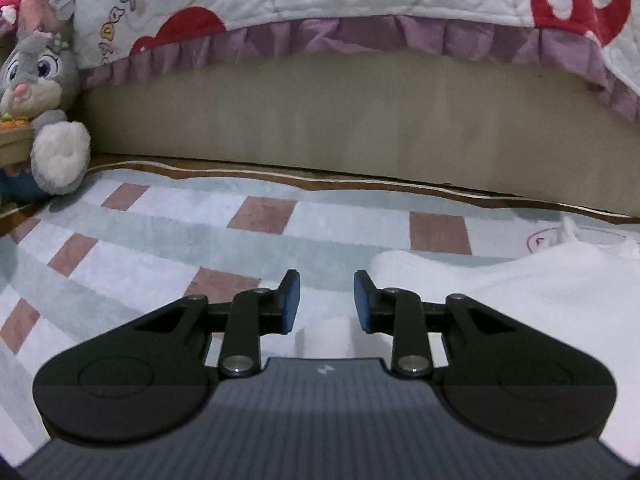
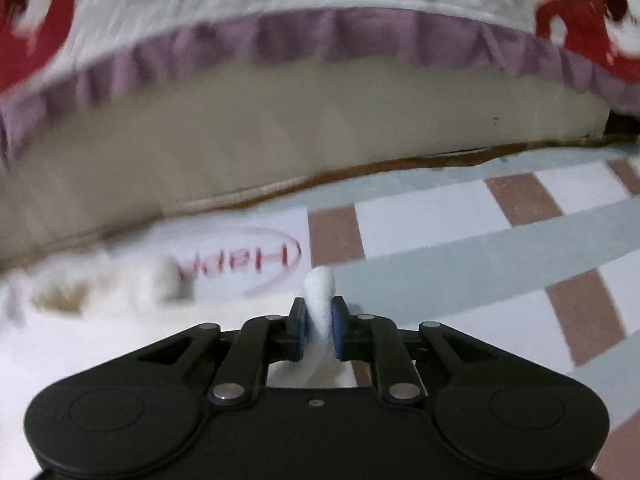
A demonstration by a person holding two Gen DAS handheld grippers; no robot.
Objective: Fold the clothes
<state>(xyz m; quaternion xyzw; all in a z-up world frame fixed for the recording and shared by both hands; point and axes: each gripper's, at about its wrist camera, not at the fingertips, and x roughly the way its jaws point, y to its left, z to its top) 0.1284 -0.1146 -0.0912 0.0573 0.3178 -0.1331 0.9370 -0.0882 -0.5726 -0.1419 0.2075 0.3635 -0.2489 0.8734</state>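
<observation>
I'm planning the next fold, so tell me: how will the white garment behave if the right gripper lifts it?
Probably floppy: the white garment bunches into a soft ridge where the right gripper pinches it. It likely drapes and drags over the checked rug rather than holding its shape. It looks light and thin, so the open left gripper may need to steady it.
</observation>
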